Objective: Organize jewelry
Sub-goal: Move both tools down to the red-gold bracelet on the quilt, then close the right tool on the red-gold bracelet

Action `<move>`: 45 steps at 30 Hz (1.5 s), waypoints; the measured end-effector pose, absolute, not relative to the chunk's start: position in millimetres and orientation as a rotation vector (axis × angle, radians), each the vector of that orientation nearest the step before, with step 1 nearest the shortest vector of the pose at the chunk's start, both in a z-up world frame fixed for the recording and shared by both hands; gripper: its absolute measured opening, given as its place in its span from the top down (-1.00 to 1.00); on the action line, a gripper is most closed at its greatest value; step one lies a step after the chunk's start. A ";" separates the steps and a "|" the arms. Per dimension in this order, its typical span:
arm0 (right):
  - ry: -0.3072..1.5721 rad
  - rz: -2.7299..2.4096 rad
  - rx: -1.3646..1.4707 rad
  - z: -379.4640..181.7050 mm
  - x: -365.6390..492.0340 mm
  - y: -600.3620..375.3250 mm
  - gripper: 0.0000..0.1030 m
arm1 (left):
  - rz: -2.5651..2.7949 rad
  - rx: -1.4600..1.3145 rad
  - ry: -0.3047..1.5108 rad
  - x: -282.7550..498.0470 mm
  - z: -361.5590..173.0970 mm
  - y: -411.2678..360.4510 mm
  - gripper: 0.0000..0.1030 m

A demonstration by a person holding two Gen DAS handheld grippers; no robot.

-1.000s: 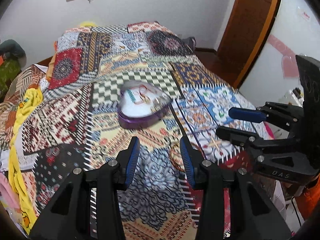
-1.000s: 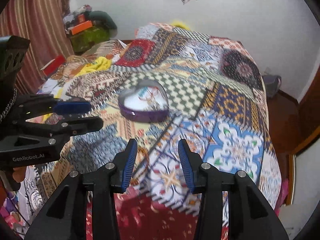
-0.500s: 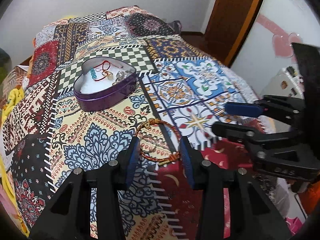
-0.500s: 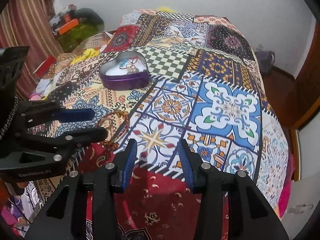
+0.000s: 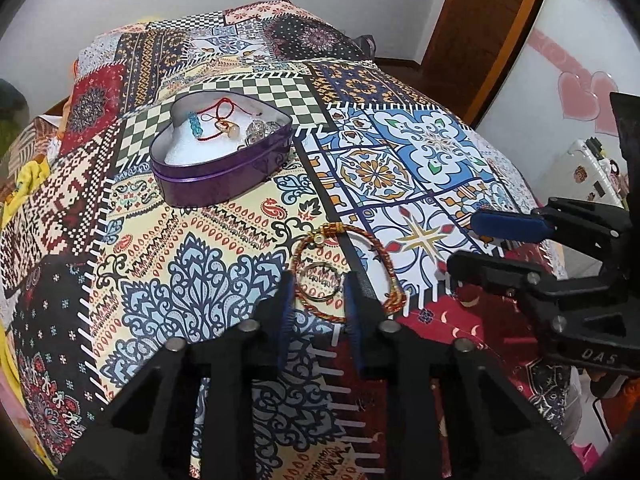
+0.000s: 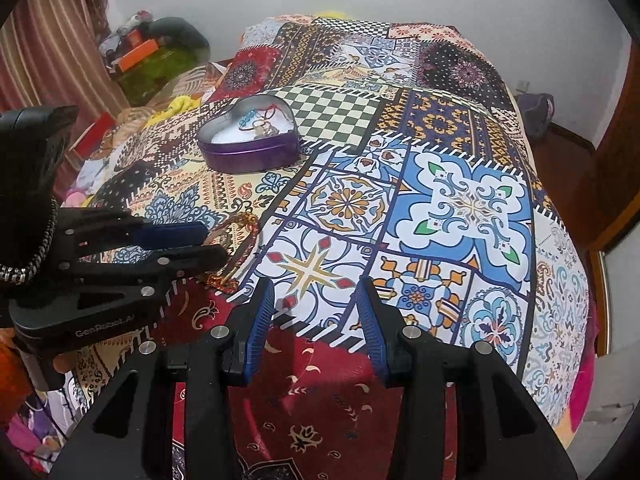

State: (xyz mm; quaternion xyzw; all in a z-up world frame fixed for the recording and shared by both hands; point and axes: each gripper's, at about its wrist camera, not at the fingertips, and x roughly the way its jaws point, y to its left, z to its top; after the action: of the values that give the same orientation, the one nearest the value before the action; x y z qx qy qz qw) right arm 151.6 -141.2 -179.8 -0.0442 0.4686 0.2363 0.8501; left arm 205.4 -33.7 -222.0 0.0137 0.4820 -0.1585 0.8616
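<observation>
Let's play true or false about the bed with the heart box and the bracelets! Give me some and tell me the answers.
1. The heart-shaped tin has no lid on it. True.
2. The woven bracelet lies inside the tin. False: it lies on the bedspread, nearer than the tin.
3. The left claw is closing around a thin gold ring. True.
4. The right claw holds a necklace. False: nothing is between its fingers.
5. The tin is green. False: it is purple.

Glossy purple metal tin (image 5: 224, 168), braided cord bracelet (image 5: 384, 248), matt printed cloth bedspread (image 5: 200, 280)
</observation>
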 end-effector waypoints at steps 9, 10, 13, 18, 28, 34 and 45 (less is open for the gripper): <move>0.989 0.502 -0.095 -177.7 150.0 -138.6 0.25 | -0.335 0.004 0.977 203.0 -211.8 -28.3 0.64; 0.987 0.501 -0.095 -176.4 150.7 -138.2 0.25 | -0.331 -0.002 0.970 201.5 -209.5 -25.8 0.64; 0.983 0.508 -0.090 -173.8 154.8 -134.8 0.25 | -0.326 -0.017 0.952 198.5 -202.7 -18.8 0.64; 0.995 0.547 -0.094 -174.2 163.1 -118.5 0.25 | -0.307 -0.044 0.928 193.6 -194.9 -1.4 0.64; 1.024 0.596 -0.218 -184.2 184.5 -79.8 0.25 | -0.279 -0.063 0.926 188.9 -198.3 19.3 0.64; 1.037 0.619 -0.327 -195.0 189.4 -60.5 0.41 | -0.276 -0.079 0.919 191.2 -197.7 24.8 0.64; 1.013 0.597 -0.333 -191.0 187.1 -62.6 0.77 | -0.254 -0.088 0.900 190.3 -189.0 30.8 0.64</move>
State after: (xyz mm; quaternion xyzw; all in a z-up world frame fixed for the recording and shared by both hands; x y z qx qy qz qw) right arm 187.1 -62.6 -191.0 -0.1563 0.4754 0.2803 0.8191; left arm 190.3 30.8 -189.0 -0.0423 0.4336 -0.1225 0.8917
